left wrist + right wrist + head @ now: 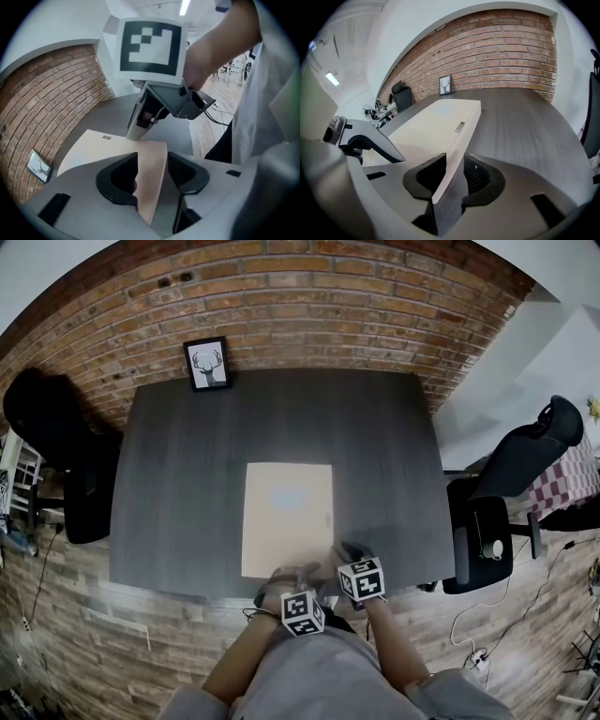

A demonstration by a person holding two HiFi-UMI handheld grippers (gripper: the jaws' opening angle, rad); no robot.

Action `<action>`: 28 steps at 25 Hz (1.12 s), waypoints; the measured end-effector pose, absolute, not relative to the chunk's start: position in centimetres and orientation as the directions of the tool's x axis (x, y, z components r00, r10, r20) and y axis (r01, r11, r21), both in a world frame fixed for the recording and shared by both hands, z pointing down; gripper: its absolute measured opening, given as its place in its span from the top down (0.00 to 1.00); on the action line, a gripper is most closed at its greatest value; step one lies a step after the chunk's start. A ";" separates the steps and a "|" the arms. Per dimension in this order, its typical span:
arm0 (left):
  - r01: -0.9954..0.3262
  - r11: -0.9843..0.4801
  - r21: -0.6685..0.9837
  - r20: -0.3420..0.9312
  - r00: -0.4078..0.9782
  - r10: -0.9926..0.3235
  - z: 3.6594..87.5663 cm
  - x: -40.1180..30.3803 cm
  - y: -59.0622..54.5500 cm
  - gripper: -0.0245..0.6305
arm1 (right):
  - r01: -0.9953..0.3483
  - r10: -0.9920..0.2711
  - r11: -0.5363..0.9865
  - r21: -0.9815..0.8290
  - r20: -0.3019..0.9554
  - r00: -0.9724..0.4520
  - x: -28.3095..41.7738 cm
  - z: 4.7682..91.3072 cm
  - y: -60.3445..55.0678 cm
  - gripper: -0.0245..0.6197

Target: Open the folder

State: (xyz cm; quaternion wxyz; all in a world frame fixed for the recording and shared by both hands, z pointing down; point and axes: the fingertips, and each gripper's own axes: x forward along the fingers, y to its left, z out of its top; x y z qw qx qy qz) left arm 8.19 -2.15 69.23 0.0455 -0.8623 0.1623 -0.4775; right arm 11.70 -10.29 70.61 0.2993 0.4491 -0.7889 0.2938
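Observation:
A tan folder [286,517] lies shut and flat on the dark table [178,474], with a small label [460,126] near its right edge. My left gripper [286,576] hovers at the folder's near edge. In the left gripper view its jaws [152,173] stand open, with the folder's near right corner [152,164] showing in the gap and nothing pressed. My right gripper [342,551] sits at the folder's right edge near the front corner. Its jaws [453,176] straddle that edge [450,164], one over the folder and one over the table, with bare table between the edge and the right pad.
A framed deer picture [207,364] leans on the brick wall at the table's far left. A black chair [56,427] stands to the left and another [525,460] to the right. The person's arms and lap are at the near table edge.

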 end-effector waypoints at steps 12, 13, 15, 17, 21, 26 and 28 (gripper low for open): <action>-0.202 -0.939 -0.278 0.838 0.428 -0.340 70.8 8.0 -2.4 0.70 | -0.883 -0.536 0.433 -0.182 0.736 -0.415 11.6 70.6 -10.3 0.82; -0.200 -0.938 -0.283 0.837 0.426 -0.344 70.8 8.0 -2.4 0.70 | -0.882 -0.535 0.433 -0.183 0.736 -0.415 11.6 70.6 -10.3 0.82; -0.199 -0.936 -0.291 0.835 0.425 -0.350 70.5 7.9 -2.3 0.70 | -0.881 -0.531 0.437 -0.181 0.738 -0.415 11.6 70.6 -10.2 0.82; -0.206 -0.934 -0.292 0.830 0.430 -0.354 70.0 7.8 -2.3 0.71 | -0.880 -0.529 0.441 -0.179 0.740 -0.416 11.5 70.6 -10.2 0.82; -0.210 -0.928 -0.309 0.814 0.446 -0.372 68.7 7.8 -2.4 0.73 | -0.880 -0.529 0.440 -0.178 0.741 -0.414 11.6 70.7 -10.4 0.82; -0.212 -0.920 -0.329 0.801 0.453 -0.391 68.2 7.8 -1.8 0.86 | -0.879 -0.526 0.442 -0.178 0.742 -0.415 11.7 70.7 -10.6 0.82; -0.218 -0.918 -0.332 0.797 0.455 -0.397 67.9 7.8 -1.8 0.88 | -0.878 -0.526 0.445 -0.177 0.742 -0.416 11.7 70.7 -10.6 0.82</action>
